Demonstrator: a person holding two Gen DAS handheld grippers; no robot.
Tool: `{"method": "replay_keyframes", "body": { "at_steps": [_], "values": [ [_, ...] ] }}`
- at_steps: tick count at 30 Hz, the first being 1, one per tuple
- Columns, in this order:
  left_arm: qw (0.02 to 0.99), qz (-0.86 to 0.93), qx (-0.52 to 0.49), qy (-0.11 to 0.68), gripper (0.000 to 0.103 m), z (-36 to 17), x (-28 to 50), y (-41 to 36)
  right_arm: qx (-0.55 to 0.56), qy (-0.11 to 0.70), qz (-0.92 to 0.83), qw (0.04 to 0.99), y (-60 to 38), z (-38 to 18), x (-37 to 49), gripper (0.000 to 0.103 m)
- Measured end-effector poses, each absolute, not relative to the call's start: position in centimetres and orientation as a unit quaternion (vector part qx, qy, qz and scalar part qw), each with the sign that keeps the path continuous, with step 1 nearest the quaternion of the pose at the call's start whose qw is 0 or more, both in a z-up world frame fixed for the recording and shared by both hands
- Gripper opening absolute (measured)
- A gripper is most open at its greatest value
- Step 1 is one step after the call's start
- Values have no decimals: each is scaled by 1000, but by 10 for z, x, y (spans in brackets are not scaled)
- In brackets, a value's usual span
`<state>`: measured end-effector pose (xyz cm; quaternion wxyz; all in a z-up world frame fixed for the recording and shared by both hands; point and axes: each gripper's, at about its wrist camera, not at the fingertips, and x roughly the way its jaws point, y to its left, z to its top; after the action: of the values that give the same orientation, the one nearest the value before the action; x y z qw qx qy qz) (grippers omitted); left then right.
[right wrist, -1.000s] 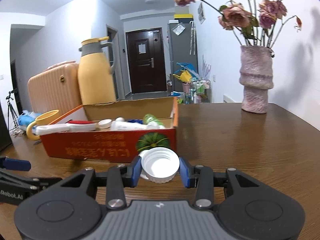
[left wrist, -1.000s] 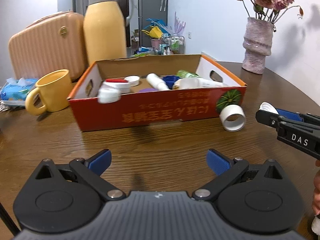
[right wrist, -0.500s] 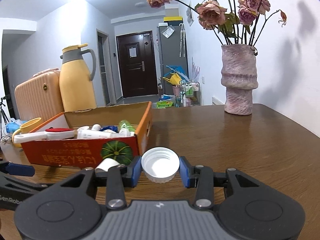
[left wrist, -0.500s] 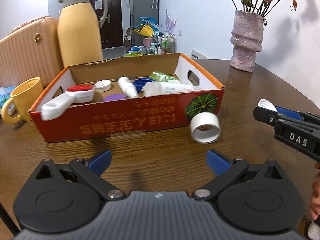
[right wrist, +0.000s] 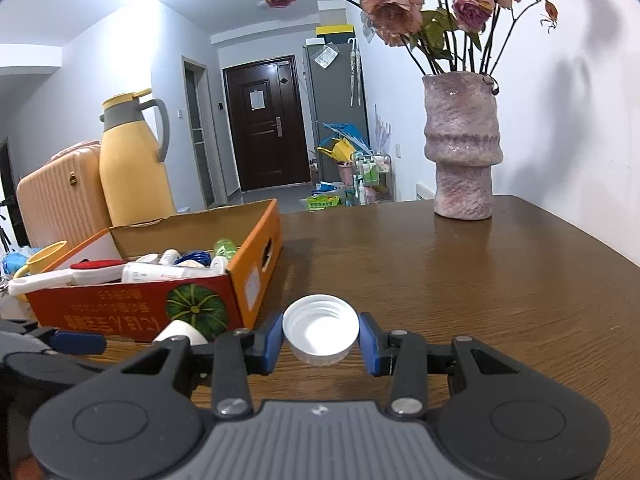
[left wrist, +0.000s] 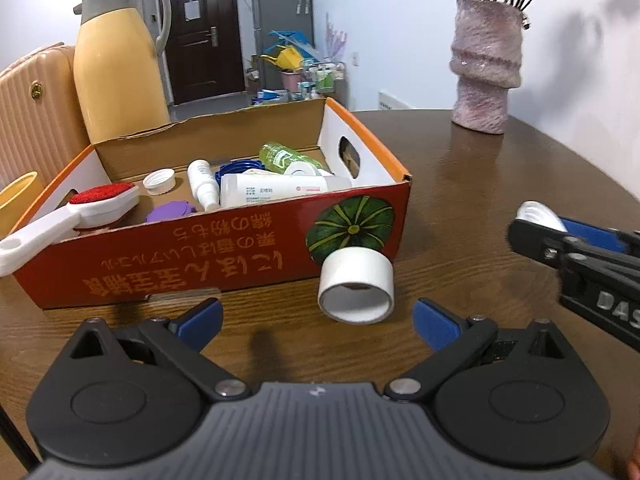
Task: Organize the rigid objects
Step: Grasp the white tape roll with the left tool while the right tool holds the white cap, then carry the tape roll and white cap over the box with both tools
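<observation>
A white tape roll (left wrist: pixel 356 290) lies on its side on the wooden table against the front of a red cardboard box (left wrist: pixel 200 256). The box holds a white bottle (left wrist: pixel 276 190), a green bottle (left wrist: pixel 280 156), a red-topped brush (left wrist: pixel 80 210), lids and other small items. My left gripper (left wrist: pixel 318 322) is open and empty, just in front of the roll. My right gripper (right wrist: pixel 321 340) is shut on a white screw cap (right wrist: pixel 320 330), above the table right of the box; it shows at the right in the left wrist view (left wrist: pixel 560 236).
A pink vase with dried roses (right wrist: pixel 462 148) stands at the back right of the table. A yellow thermos jug (left wrist: pixel 118 64), a beige suitcase (left wrist: pixel 34 116) and a yellow mug (right wrist: pixel 38 258) stand behind and left of the box.
My left gripper has moved forward and right, so the tape roll and box are closer and the roll sits between its fingers' line. My right gripper has shifted right with the cap.
</observation>
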<state>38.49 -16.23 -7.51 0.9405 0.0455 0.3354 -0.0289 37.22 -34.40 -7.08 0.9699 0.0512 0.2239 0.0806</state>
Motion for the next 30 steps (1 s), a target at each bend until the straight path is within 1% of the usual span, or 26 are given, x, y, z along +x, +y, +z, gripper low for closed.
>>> {"method": "replay_keyframes", "body": {
  "at_steps": [6, 10, 11, 12, 13, 14, 15, 17, 30],
  "values": [
    [940, -16, 46, 336, 102, -80, 399, -171, 57, 227, 85, 968, -349, -72, 376, 39],
    [940, -21, 44, 336, 97, -81, 405, -175, 53, 227, 83, 969, -347, -73, 375, 39],
    [940, -20, 45, 337, 94, -82, 406, -177, 53, 227, 80, 969, -347, -73, 375, 39],
    [939, -20, 46, 339, 87, -82, 407, -177, 53, 227, 77, 969, -347, -74, 376, 39],
    [939, -23, 47, 341, 74, -83, 407, -178, 53, 227, 75, 970, -348, -74, 376, 39],
    [937, -29, 47, 345, 64, -84, 407, -178, 54, 227, 72, 970, -349, -74, 377, 39],
    [935, -36, 43, 349, 43, -85, 408, -178, 55, 227, 69, 970, -349, -75, 377, 39],
    [934, -48, 33, 353, 43, -85, 408, -176, 56, 228, 65, 970, -350, -76, 378, 39],
    [952, -55, 43, 299, 43, -65, 374, -174, 67, 211, 58, 974, -356, -76, 371, 39]
  ]
}}
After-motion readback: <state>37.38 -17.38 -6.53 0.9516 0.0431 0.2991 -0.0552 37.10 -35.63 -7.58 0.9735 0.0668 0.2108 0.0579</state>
